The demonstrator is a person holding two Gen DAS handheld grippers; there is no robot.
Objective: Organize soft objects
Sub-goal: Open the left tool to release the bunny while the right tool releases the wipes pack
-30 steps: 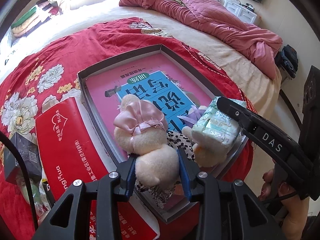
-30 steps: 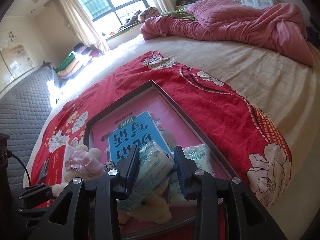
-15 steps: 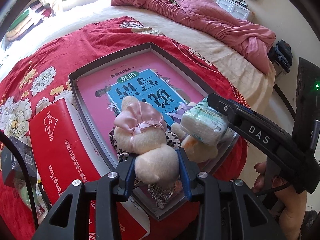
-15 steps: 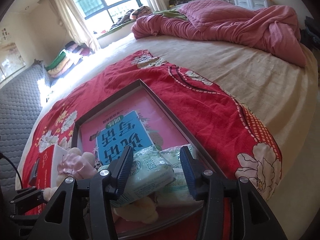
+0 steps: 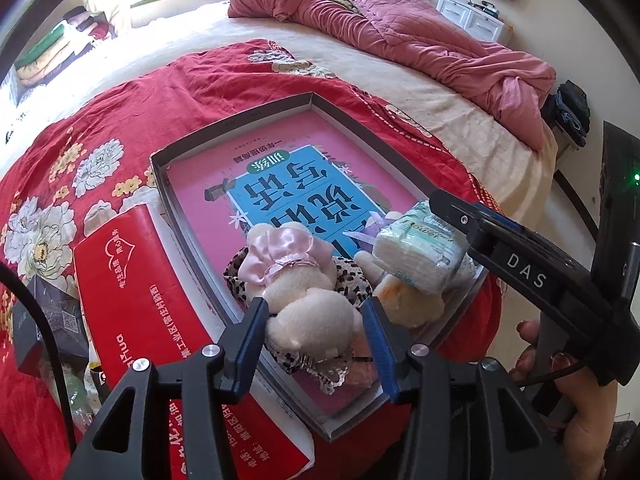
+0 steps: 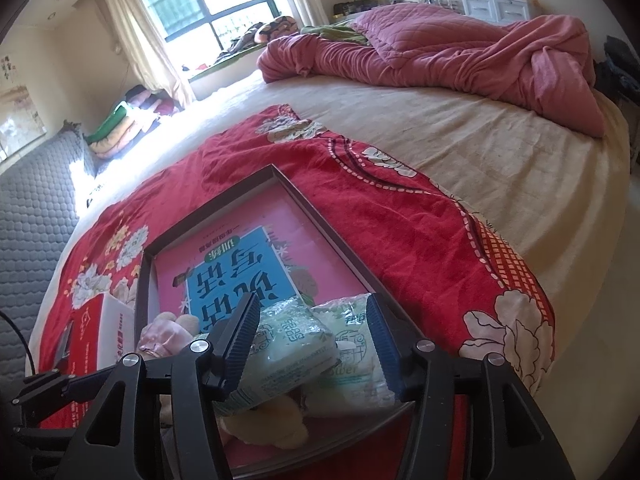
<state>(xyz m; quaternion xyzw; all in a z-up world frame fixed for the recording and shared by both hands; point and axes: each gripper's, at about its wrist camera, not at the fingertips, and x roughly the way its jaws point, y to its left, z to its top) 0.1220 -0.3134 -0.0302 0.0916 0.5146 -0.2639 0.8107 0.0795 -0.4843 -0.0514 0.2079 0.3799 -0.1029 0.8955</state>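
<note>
A shallow dark-rimmed tray with a pink and blue printed floor lies on the red floral blanket. A cream plush toy with a pink bow lies in the tray's near end. My left gripper stands around its body, jaws a little apart from it. A green tissue pack rests on a second cream plush, beside another pack. My right gripper is open around both packs. The tray also shows in the right wrist view.
A red carton lies left of the tray, with a dark small box and a black cable beside it. A crumpled pink quilt lies at the far side of the beige bed. The bed edge is on the right.
My right gripper has opened and let go of the green tissue pack, which now rests on the plush. My left gripper's jaws have widened slightly off the plush toy.
</note>
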